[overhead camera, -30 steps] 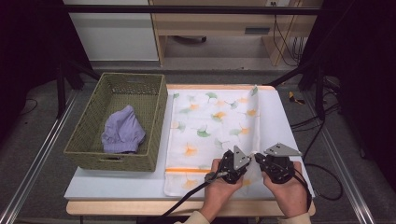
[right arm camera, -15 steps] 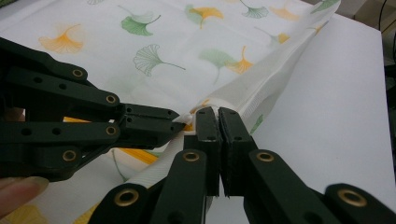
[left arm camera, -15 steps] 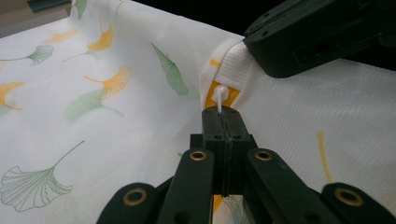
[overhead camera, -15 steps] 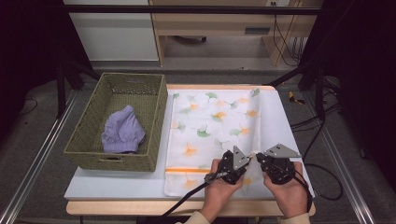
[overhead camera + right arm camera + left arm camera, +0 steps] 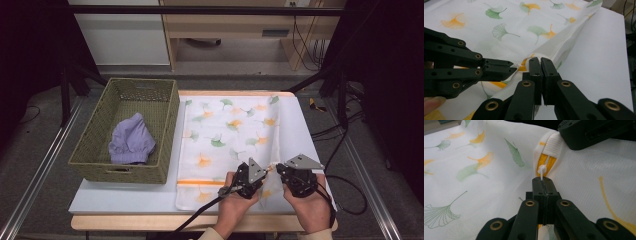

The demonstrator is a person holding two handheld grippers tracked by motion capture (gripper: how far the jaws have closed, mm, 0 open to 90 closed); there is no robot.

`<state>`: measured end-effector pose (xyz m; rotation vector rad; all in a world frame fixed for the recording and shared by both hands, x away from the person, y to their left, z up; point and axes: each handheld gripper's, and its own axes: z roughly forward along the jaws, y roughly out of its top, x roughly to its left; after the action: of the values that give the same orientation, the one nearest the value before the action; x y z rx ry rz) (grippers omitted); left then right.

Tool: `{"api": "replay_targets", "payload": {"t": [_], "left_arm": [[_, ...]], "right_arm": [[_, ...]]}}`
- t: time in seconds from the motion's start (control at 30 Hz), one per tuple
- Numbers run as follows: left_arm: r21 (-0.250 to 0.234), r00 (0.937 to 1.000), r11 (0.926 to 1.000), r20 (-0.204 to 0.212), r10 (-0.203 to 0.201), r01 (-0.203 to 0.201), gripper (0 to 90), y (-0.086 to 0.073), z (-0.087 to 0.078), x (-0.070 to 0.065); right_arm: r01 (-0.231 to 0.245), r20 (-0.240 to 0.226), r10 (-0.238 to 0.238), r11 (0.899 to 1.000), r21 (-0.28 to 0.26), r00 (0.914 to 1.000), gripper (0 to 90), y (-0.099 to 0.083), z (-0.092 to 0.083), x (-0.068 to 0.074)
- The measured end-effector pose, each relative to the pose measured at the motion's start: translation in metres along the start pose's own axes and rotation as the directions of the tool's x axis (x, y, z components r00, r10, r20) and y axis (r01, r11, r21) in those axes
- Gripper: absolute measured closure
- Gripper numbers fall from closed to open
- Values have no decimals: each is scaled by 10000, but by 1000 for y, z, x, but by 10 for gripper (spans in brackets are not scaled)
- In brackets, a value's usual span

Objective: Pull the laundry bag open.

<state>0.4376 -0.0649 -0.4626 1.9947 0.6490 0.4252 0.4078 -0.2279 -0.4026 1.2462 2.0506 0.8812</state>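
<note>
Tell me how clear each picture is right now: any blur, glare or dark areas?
High view: soft and low in detail, table evenly lit, surroundings fall to black. Left gripper view: sharp on the zipper pull and the laundry bag weave, no glare. Right gripper view: cloth edge crisp at the right tongs, the near links blurred.

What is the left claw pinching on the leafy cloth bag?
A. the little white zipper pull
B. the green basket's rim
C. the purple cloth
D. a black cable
A: in the left gripper view the left claw is shut on the white zipper pull at the end of the orange zipper.
</note>
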Motion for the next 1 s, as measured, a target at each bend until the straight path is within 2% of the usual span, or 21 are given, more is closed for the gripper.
{"api": "replay_targets", "payload": {"t": [0.3,0.43,0.73,0.8,0.83,0.9,1.0], "left_arm": [[36,9998,9999,182,-99,98,900,-2,3,0],[-48,9980,9990,458,-437,440,900,-2,8,-1],[125,9982,9994,512,-315,309,900,-3,17,-7],[325,9988,9992,422,-254,241,900,-4,19,-8],[481,9987,9984,418,-305,285,900,-6,21,-8],[481,9960,9968,585,-672,644,900,-9,21,-7],[532,9987,9982,435,-283,260,900,-9,18,-9]], "right_arm": [[-67,34,67,10000,-13,10000,884,-2,-2,-1],[-81,127,81,10000,21,9999,885,-3,-4,-4],[-138,262,134,9998,154,9996,885,-7,-6,-11],[-155,277,150,9997,175,9995,885,-8,-7,-12],[-168,301,163,9997,157,9994,885,-9,-7,-13],[-237,324,235,9997,74,9992,885,-9,-9,-16],[-300,373,296,9995,96,9989,885,-10,-11,-21]]}}
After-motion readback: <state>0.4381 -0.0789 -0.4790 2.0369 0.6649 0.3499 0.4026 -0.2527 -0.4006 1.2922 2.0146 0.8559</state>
